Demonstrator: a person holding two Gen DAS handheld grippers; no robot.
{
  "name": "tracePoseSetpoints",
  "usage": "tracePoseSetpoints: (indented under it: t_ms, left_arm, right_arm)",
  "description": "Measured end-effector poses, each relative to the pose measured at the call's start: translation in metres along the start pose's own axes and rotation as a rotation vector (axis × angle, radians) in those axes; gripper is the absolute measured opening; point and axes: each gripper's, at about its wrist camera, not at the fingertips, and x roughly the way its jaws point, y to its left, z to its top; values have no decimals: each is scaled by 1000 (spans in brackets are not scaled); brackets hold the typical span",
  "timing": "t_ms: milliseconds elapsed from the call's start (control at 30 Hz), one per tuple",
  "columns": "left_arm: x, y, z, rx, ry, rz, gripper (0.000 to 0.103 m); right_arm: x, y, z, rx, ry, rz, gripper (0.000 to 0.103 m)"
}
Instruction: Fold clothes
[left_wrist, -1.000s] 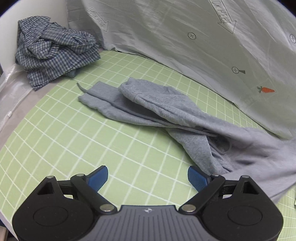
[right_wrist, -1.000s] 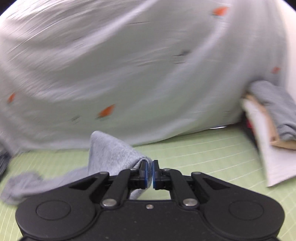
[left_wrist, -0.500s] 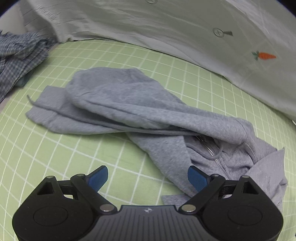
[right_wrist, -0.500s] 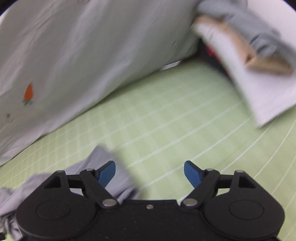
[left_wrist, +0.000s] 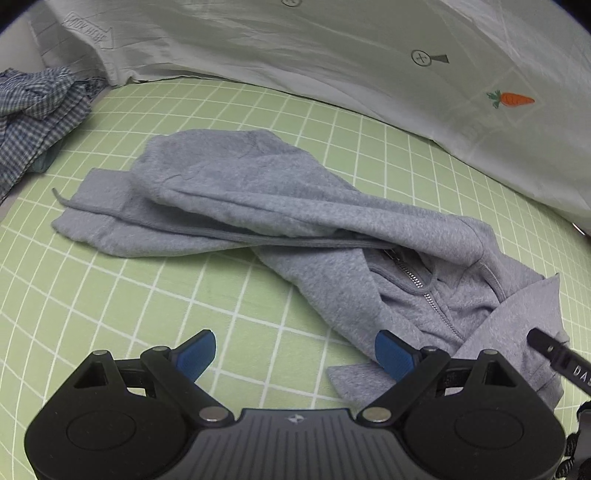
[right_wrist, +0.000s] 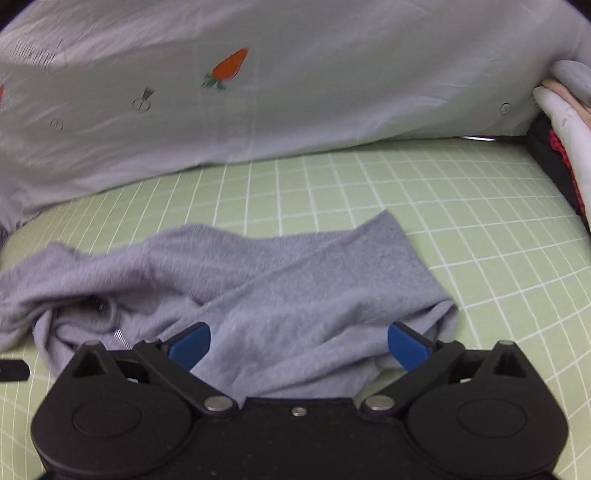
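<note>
A grey zip hoodie (left_wrist: 280, 218) lies crumpled on the green grid mat (left_wrist: 122, 291), its zipper and drawcord showing at the right. My left gripper (left_wrist: 295, 354) hangs open just above the mat at the hoodie's near edge, its right pad (left_wrist: 393, 354) over the cloth. In the right wrist view the hoodie (right_wrist: 295, 280) spreads under my right gripper (right_wrist: 299, 343). Its jaws are opening wide, with grey cloth lying below and between the pads but not pinched. The tip of the right gripper's finger (left_wrist: 546, 343) shows at the left view's right edge.
A pale sheet with carrot prints (left_wrist: 369, 55) drapes along the far side of the mat. A blue checked garment (left_wrist: 33, 110) is heaped at the far left. Stacked folded clothes (right_wrist: 565, 96) sit at the mat's right edge.
My right gripper was shut on a fold of the hoodie; it has let go, opened wide and dropped low over the cloth. My left gripper slid closer over the hoodie, staying open.
</note>
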Motion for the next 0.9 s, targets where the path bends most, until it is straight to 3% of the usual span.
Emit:
tracePoseSetpoints:
  t_ms: [67,133,200,333,567,633,700,767,833,900]
  left_arm:
    - [-5,6,-4,-16,-7,0,93]
    - [-8,11,-8,-25,-8,0,93]
    - [-11,14,-12,-32,-7,1,93]
    - [-14,15,-15,-30,-12,-2,93]
    - [-19,6,-14,7,-33,-11,93]
    - [-19,4,-14,11,-32,-9,92]
    - [-18,2,-14,18,-28,-4,92]
    - [-19,0,-14,25,-26,4,92]
    - [-20,0,-14,29,-29,9,92]
    - [-22,-1,-14,30,-35,14,92]
  right_arm:
    - [-4,5,-5,-8,15,2,101]
    - [-8,10,-11,-23,21,9,87]
    - [-12,15,-15,-58,15,-3,65]
    - [-15,18,-16,-112,-9,-29,56]
    - [-16,13,-9,-81,-38,-24,57]
    - [-14,11,-7,-72,-37,5,47]
    - [-10,9,-4,-69,-27,29,23]
    - [-7,6,0,-71,-25,45,9]
    - [-11,-1,3,-50,-52,77,6]
    - [-28,-9,7,-23,-143,93,5]
